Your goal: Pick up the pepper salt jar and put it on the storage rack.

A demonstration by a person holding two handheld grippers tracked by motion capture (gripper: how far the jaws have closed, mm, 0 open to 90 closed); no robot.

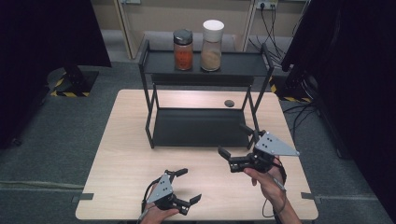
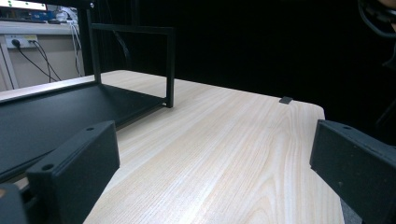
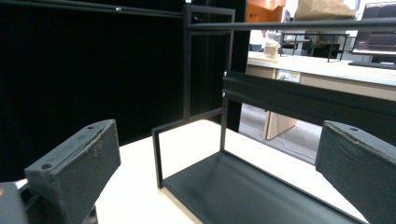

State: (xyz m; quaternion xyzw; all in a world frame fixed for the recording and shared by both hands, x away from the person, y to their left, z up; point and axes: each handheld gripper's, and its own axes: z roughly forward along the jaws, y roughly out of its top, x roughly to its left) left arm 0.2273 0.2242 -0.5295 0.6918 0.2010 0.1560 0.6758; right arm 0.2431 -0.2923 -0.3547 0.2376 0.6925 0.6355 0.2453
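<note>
Currently the black rack (image 1: 201,126) stands just ahead of the right gripper (image 1: 232,140), whose fingers are spread wide and hold nothing. Nearer the table (image 1: 121,158) edge, the left gripper (image 1: 189,185) is also spread, empty, well apart from the rack.

Table (image 1: 130,154) pale smooth wood grain; rack (image 1: 154,60) matt black metal.

- Light falls from overhead, leaving a bright glare patch on the desk (image 1: 205,99) behind the rack (image 1: 201,126).
- Black curtains at both sides swallow the light; corners go dark.
- Up close, the tongs' jaws look soft and blurred.
- The far room past the rack shows overexposed.
</note>
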